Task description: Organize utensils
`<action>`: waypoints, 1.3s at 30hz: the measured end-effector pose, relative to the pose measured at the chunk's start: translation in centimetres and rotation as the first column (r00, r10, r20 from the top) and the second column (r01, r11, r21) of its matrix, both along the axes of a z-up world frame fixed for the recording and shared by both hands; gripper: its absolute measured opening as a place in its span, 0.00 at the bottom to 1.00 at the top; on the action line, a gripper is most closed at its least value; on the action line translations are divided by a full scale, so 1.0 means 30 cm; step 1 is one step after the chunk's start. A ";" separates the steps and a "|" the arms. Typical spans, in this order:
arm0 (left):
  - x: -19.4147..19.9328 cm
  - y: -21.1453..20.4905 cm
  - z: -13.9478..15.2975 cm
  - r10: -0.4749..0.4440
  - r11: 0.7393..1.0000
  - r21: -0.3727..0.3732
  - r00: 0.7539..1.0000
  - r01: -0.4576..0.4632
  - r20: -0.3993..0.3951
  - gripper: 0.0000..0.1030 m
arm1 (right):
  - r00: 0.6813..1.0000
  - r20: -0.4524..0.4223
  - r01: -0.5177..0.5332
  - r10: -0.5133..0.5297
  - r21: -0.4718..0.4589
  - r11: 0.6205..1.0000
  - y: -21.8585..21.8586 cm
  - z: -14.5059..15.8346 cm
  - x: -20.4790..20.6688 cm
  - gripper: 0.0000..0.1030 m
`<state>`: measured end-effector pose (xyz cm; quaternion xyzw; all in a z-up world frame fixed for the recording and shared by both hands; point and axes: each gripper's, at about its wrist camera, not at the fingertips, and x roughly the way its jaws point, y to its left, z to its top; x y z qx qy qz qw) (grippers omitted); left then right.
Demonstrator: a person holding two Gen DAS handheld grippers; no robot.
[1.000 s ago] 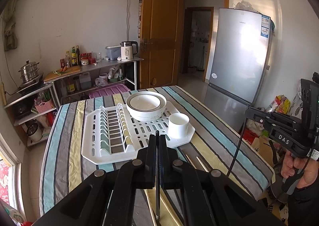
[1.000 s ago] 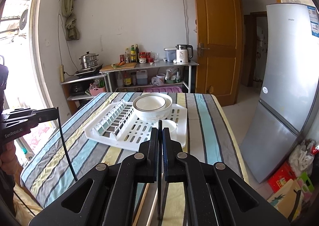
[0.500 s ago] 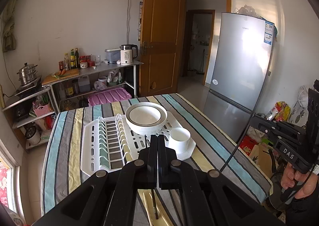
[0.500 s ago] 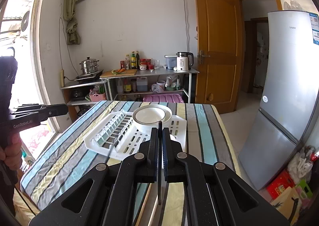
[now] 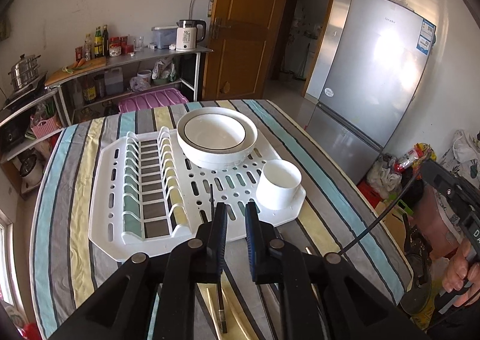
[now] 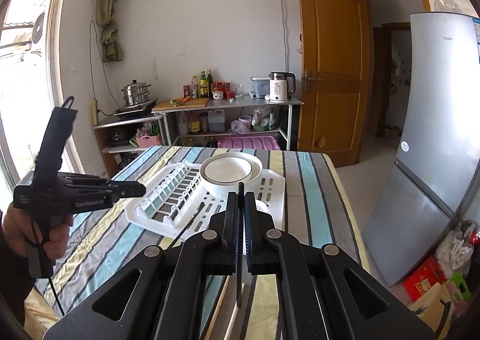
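My left gripper [image 5: 234, 211] is open above the near edge of the white drying rack [image 5: 120, 235]. A dark chopstick [image 5: 213, 205] leans along its left finger; its lower end [image 5: 221, 310] shows below the jaws, loose between them. My right gripper [image 6: 239, 199] is shut on a dark chopstick [image 6: 240, 238], held upright above the table's near end. Stacked white bowls [image 5: 216, 137] and a white cup [image 5: 280, 184] stand on the rack. Pale chopsticks [image 5: 211, 304] lie on the striped tablecloth [image 5: 60, 190] under the left gripper.
A grey fridge [image 5: 369, 85] stands right of the table, with bags [image 5: 402, 166] on the floor. Metal shelves [image 5: 126, 70] with bottles, a kettle and a steamer pot line the far wall. A wooden door [image 5: 240, 25] is behind. The left gripper's body also shows in the right wrist view [image 6: 75, 196].
My left gripper has opened; it was shut on the dark chopstick before. It has come nearer the rack and tilted down. The right gripper stays shut on its chopstick and has risen slightly.
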<state>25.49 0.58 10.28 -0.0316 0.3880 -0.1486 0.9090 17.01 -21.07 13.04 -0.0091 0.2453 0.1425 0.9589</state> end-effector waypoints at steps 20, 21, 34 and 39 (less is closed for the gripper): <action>0.398 -0.093 -0.403 0.000 0.989 0.140 0.961 0.040 -0.275 0.26 | 1.000 -0.007 0.000 0.000 -0.012 1.000 -0.026 -0.003 0.092 0.04; 0.404 -0.095 -0.413 0.002 0.989 0.145 0.960 0.040 -0.281 0.26 | 1.000 -0.009 0.001 -0.001 -0.013 1.000 -0.027 -0.005 0.097 0.04; 0.329 -0.086 -0.255 -0.003 0.991 0.134 0.988 0.024 -0.156 0.04 | 1.000 -0.003 0.005 -0.005 -0.011 1.000 -0.030 0.008 0.117 0.04; 0.237 -0.080 -0.066 -0.024 0.994 0.107 0.999 0.028 -0.038 0.04 | 1.000 0.021 0.011 -0.011 -0.003 1.000 -0.040 0.039 0.114 0.04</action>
